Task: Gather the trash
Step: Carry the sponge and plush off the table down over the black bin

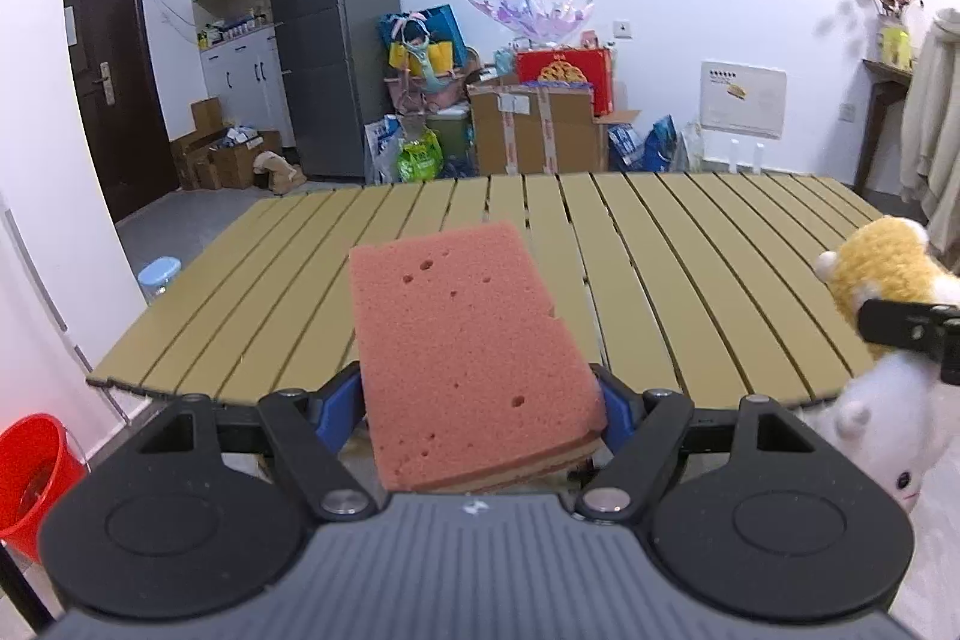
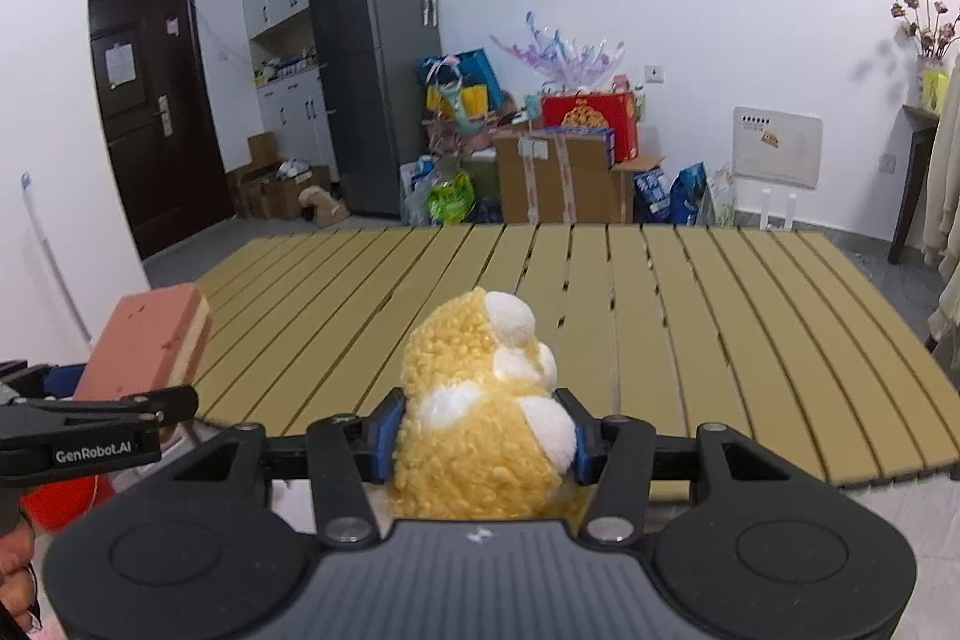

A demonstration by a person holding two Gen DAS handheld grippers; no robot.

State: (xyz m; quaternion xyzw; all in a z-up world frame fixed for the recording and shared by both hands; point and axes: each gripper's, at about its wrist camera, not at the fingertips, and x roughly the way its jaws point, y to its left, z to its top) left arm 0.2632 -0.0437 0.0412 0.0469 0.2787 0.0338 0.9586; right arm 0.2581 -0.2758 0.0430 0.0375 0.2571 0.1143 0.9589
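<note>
Two handheld grippers raised at the near edge of a slatted yellow folding table (image 1: 690,244). Left gripper (image 1: 480,400) pinching a pink sponge (image 1: 462,358) between blue pads, sponge jutting forward over the table edge. Right gripper (image 2: 483,430) clamped on a yellow-and-white plush toy (image 2: 480,418), held above the near edge too.

Likely risks: sponge gripped only at its near end, so a quick swing could lever it loose; soft plush could squash and slip from the pads; both loads close together, so crossing paths could knock one free.

Left view alone shows a red bucket (image 1: 36,478) on the floor, low left, probably the trash bin, plus a white plush part beneath the yellow one. Right view alone shows the sponge's tan underlayer.
</note>
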